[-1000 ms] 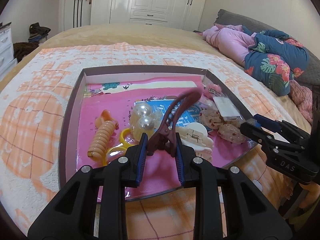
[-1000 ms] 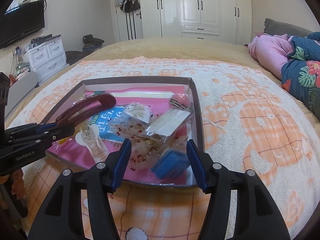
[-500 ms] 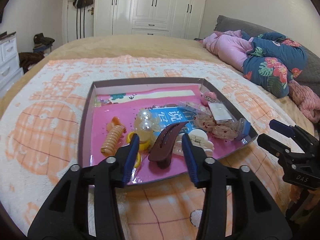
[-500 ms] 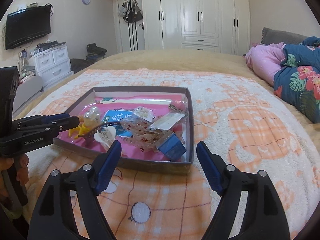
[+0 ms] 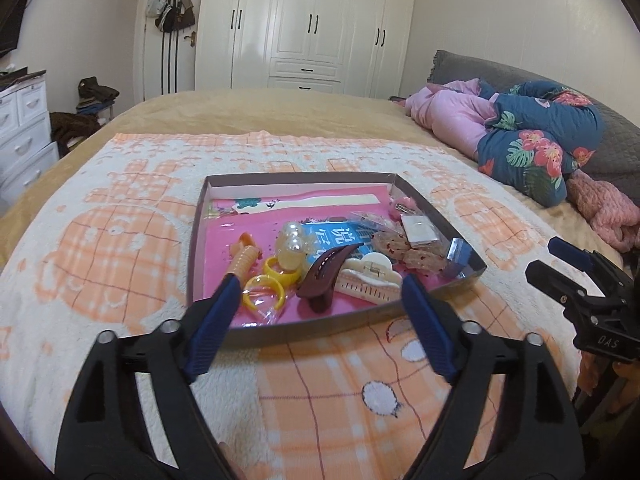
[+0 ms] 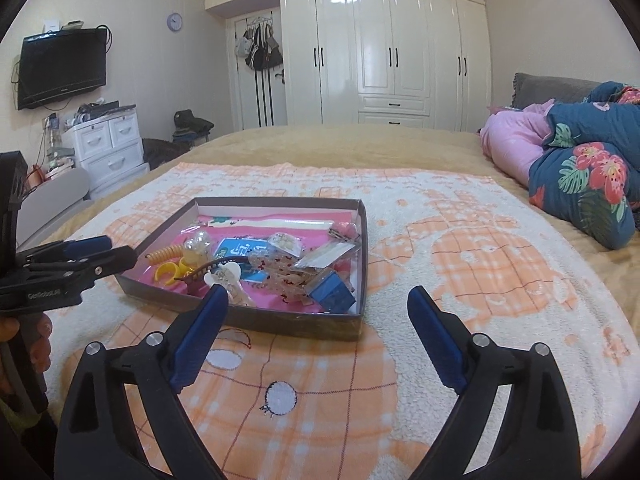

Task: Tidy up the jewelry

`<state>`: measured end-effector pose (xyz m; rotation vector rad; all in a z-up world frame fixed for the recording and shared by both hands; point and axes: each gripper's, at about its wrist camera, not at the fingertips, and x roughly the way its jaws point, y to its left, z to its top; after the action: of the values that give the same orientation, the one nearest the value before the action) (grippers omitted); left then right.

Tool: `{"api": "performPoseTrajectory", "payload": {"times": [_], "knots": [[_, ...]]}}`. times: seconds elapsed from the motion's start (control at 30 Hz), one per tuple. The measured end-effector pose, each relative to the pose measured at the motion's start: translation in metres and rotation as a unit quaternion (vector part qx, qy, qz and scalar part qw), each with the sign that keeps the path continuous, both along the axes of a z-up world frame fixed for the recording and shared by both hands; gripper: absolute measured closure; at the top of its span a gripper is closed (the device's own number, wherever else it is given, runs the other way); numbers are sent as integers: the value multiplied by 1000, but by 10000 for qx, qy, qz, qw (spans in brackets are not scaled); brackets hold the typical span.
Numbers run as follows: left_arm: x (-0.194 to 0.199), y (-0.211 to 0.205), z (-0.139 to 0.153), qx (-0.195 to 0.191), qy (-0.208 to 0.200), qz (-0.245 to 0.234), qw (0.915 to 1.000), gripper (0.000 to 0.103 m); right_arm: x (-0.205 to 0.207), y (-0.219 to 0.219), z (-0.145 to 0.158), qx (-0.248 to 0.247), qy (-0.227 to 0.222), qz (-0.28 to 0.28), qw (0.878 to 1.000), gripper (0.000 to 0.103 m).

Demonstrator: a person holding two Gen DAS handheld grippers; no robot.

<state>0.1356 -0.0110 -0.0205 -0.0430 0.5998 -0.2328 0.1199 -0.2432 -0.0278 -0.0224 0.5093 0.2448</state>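
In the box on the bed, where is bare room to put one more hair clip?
The box has bare pink floor along its left wall, beside the orange spiral clip. The right half is crowded: dark red clip, white clip, packets.

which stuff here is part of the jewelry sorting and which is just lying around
Job: tray, dark red hair clip, white claw clip, yellow rings, orange spiral tie, blue box.

Lying about: floral quilt, pink bedding, handbags, TV.
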Motion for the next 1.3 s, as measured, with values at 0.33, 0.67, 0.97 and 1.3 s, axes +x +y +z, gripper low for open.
{"api": "performPoseTrajectory", "payload": {"times": [0.33, 0.67, 0.97, 1.3], "knots": [[-25, 3, 6, 58, -146, 126, 9998, 11, -23, -1, 8, 42, -238, 43, 9997, 7], [-47, 4, 2, -45, -310, 362, 9989, 11, -46, 4, 10, -88, -540, 80, 9985, 6], [-67, -1, -1, 61, -714, 562, 9958, 11, -61, -3, 5, 100, -975, -164, 9950, 6], [-76, -3, 1, 80, -1004, 691, 9925, 11, -68, -8, -8, 35, -1194, -346, 9922, 6]]}}
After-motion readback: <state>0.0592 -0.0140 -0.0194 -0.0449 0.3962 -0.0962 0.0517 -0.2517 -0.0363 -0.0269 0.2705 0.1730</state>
